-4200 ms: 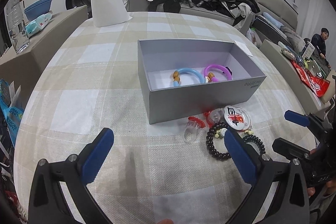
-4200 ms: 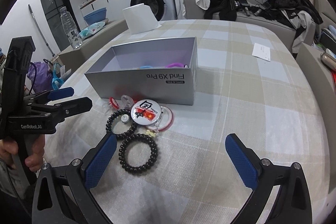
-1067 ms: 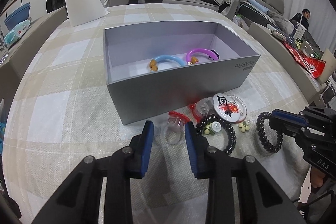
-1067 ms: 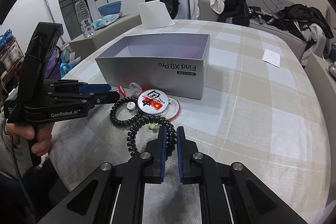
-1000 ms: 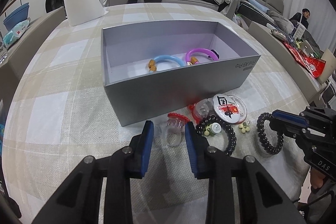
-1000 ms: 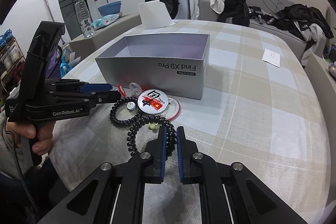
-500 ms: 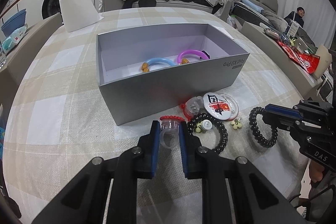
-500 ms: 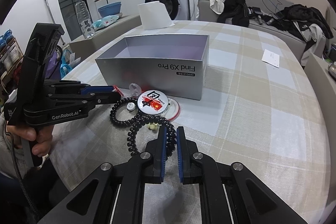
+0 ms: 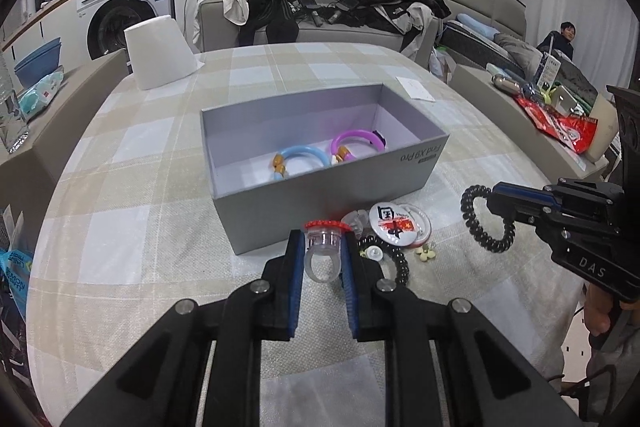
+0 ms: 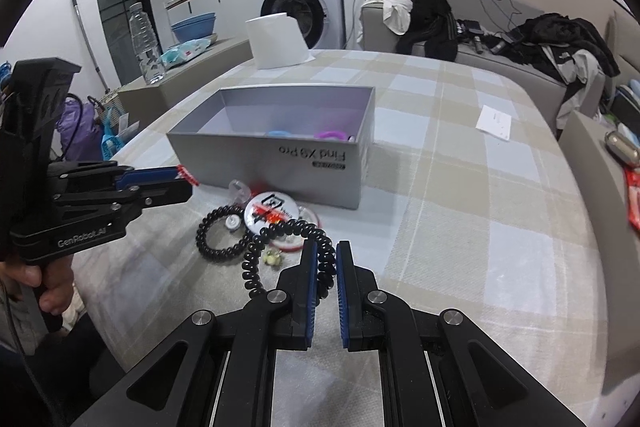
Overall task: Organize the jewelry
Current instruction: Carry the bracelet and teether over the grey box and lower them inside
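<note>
My left gripper (image 9: 321, 255) is shut on a clear toy ring with a red top (image 9: 322, 247) and holds it above the table, in front of the grey box (image 9: 320, 187). My right gripper (image 10: 326, 263) is shut on a black beaded bracelet (image 10: 280, 247), lifted off the table; it also shows in the left wrist view (image 9: 480, 223). The box holds a blue bangle (image 9: 300, 157) and a purple bangle (image 9: 358, 141). A second black bracelet (image 10: 218, 231), a round badge (image 10: 272, 213) and a small flower piece (image 10: 273, 259) lie on the table before the box.
The checked tablecloth (image 9: 120, 187) covers a round table. A white paper roll (image 9: 158, 59) stands at the far side and a paper slip (image 10: 494, 121) lies to the right. A sofa with clothes (image 9: 360, 7) is behind.
My left gripper closed on the clear ring and lifted it off the table. My right gripper keeps the black bracelet and has risen a little with it.
</note>
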{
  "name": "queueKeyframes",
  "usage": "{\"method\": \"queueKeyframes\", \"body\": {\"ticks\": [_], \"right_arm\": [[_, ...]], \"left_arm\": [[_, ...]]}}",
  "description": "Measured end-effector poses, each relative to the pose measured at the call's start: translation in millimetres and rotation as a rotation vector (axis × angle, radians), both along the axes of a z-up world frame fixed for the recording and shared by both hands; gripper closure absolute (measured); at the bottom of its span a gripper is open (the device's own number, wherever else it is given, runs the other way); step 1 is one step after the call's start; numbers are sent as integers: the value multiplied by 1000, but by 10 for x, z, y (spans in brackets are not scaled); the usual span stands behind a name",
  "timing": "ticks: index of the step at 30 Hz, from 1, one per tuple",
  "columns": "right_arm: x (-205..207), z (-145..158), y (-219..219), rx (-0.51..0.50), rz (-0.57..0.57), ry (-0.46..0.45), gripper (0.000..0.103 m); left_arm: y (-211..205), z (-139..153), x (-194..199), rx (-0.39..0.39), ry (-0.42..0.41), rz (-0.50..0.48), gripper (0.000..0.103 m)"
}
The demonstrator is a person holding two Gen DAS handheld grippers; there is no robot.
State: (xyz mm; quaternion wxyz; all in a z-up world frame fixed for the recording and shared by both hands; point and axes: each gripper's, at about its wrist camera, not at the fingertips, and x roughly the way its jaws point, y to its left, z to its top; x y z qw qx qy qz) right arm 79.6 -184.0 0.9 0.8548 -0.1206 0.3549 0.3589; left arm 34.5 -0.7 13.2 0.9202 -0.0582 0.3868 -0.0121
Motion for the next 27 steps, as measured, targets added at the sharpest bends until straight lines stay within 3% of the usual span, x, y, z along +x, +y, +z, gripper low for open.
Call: {"method": "queueKeyframes", "body": {"ticks": [14,27], "right_arm": [[250,454,323,46,-16,-75,95],[710,293,508,88,-66,-16,95]], "left_arm": [[66,274,82,3,-90,61,90],[208,118,476,-16,-58,95,90]]}}
